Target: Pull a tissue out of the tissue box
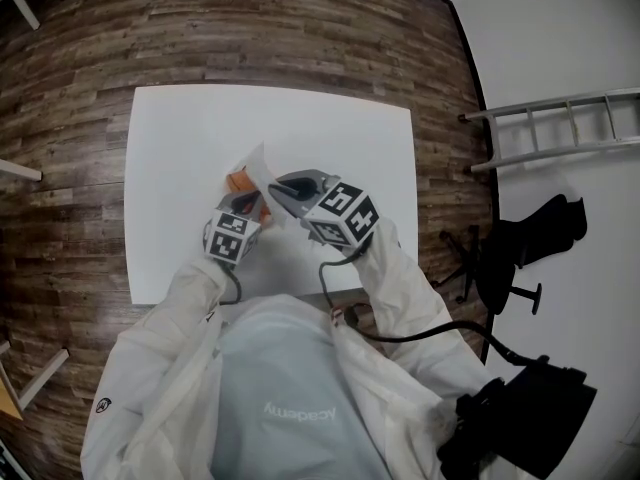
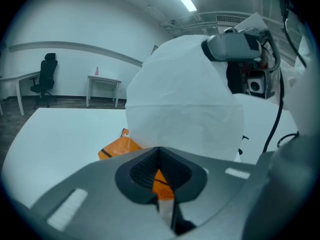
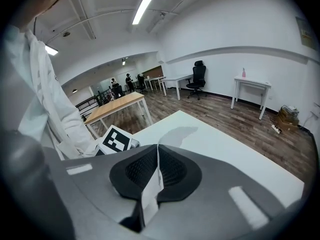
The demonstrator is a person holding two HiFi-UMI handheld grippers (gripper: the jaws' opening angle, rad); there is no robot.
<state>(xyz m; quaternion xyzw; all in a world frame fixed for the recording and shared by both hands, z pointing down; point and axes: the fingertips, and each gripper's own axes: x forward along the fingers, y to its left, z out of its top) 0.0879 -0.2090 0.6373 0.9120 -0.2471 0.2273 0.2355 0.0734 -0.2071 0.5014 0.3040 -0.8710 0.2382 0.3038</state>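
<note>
Where the orange tissue pack [image 1: 238,180] lies: near the middle of the white table [image 1: 170,128], just left of centre in the head view, with both tools over it.
Left claw [image 2: 160,179]: together, pinched on an orange fold of the pack.
Right claw [image 3: 156,179]: together, clamped on a thin edge of the white tissue [image 2: 185,109]. It shows at the upper right of the left gripper view, above the pack.
Sheet: it stands up broad from the pack and fills the centre of the left gripper view. Its lower edge is hidden behind the left claw, so I cannot tell whether it has come free.
Step in hand: to my eye, the pull itself, with much of the sheet already drawn out.
Next move: it calls for the right claw to go on up and away from the pack while the left claw pins the pack to the table. A steady, straight draw looks wise, since thin paper may tear or lift the light pack with it.
</note>
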